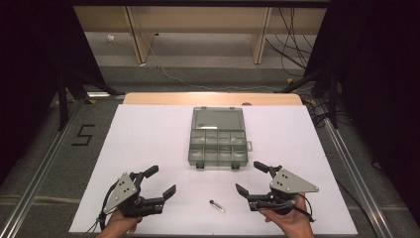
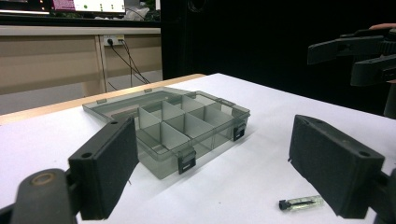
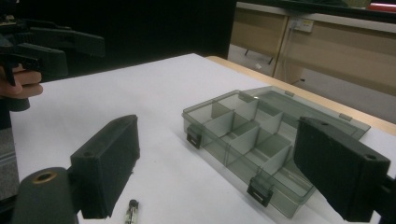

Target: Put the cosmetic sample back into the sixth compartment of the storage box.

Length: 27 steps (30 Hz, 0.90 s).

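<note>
Clear vial (image 1: 217, 206) lies between both hand-held grippers

White sheet (image 1: 148, 134) over wooden table (image 1: 148, 98), black numeral five marking (image 1: 83, 135) on floor beyond left edge, white cable (image 1: 173, 77) beyond far edge

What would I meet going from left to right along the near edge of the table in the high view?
Left tongs, open → small vial lying on the white table → right tongs, open.
</note>
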### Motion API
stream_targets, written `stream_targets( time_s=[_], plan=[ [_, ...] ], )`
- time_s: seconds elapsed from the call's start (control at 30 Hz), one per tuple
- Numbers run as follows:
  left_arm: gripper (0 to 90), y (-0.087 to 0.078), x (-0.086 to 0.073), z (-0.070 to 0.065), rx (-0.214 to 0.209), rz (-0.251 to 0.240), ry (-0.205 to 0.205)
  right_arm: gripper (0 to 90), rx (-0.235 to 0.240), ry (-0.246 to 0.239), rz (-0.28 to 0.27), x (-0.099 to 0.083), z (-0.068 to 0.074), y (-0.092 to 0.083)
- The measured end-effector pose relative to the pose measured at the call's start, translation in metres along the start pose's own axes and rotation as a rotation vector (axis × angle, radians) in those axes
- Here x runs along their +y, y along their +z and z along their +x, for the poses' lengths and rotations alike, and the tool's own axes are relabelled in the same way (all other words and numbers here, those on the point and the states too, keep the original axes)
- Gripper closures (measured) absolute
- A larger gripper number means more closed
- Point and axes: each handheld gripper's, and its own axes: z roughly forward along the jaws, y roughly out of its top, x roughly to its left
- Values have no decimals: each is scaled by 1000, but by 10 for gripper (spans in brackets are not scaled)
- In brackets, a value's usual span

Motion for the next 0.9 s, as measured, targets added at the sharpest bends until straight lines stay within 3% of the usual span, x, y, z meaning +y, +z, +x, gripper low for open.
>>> stream_targets(
  time_s=[0.2, 0.3, 0.67, 0.7, 0.83, 0.87, 0.9],
  plan=[
    [150, 0, 0, 0, 0, 0, 0, 157, 24, -21, 15, 5, 3, 6],
    [151, 0, 0, 0, 1, 0, -2, 157, 44, -44, 76, 9, 5, 11],
    [150, 0, 0, 0, 1, 1, -2, 160, 74, -71, 151, 12, 8, 24],
    [150, 1, 0, 0, 1, -2, -5, 159, 93, -76, 186, 14, 9, 27],
    [150, 1, 0, 0, 4, -1, -5, 159, 114, -90, 229, 16, 10, 33],
    [150, 1, 0, 0, 3, -2, -5, 160, 130, -104, 271, 18, 11, 38],
    [150, 1, 0, 0, 2, -1, -4, 160, 137, -109, 279, 18, 11, 40]
  ],
)
